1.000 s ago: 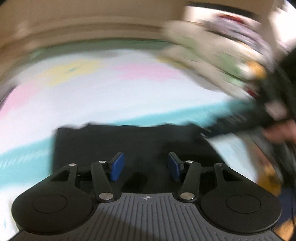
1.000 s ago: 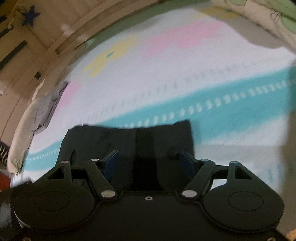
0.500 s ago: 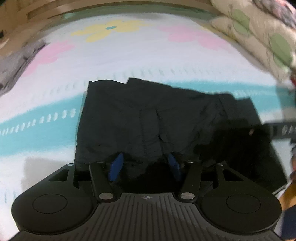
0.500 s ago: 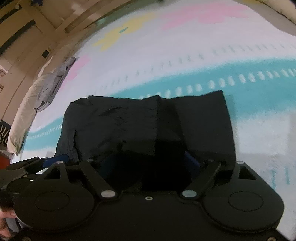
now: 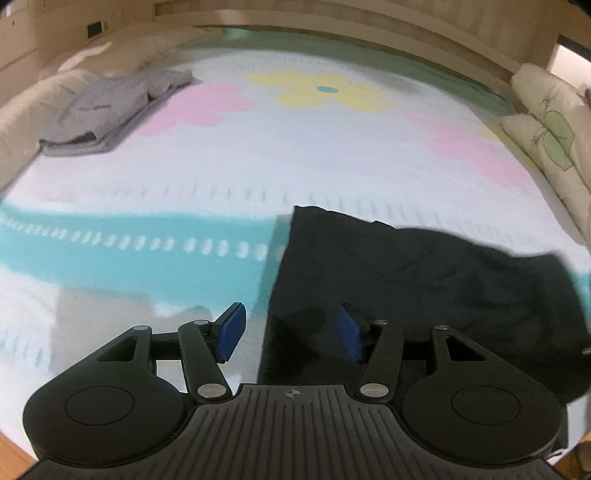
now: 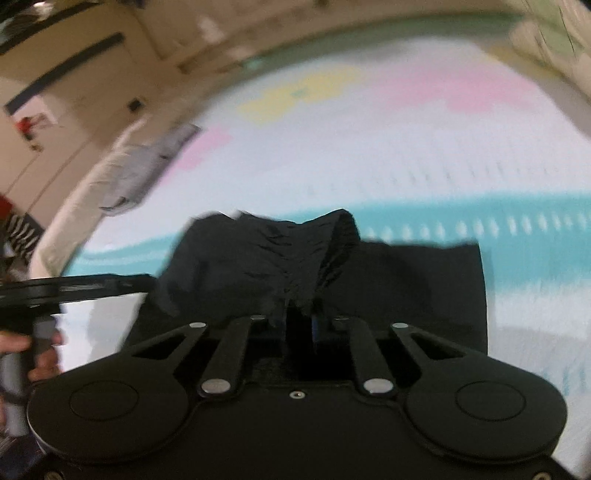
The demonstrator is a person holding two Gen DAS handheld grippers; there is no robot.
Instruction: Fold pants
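The black pants [image 5: 424,280] lie folded on a white bedspread [image 5: 295,155] with flowers and a teal stripe. My left gripper [image 5: 291,332] is open and empty, its blue pads straddling the pants' left near edge just above the cloth. In the right wrist view my right gripper [image 6: 299,325] is shut on a pinched fold of the black pants [image 6: 280,266], which bunches up in front of the fingers. The left gripper's body [image 6: 66,288] shows at the left of that view, held by a hand.
A grey garment [image 5: 114,107] lies at the far left of the bed, next to a pale pillow [image 5: 26,114]. Leaf-patterned pillows [image 5: 546,125] sit at the far right. A beige headboard [image 5: 332,22] runs along the far edge.
My right gripper has closed on the pants and gathered a fold. My left gripper has shifted left, so the pants now sit to its right.
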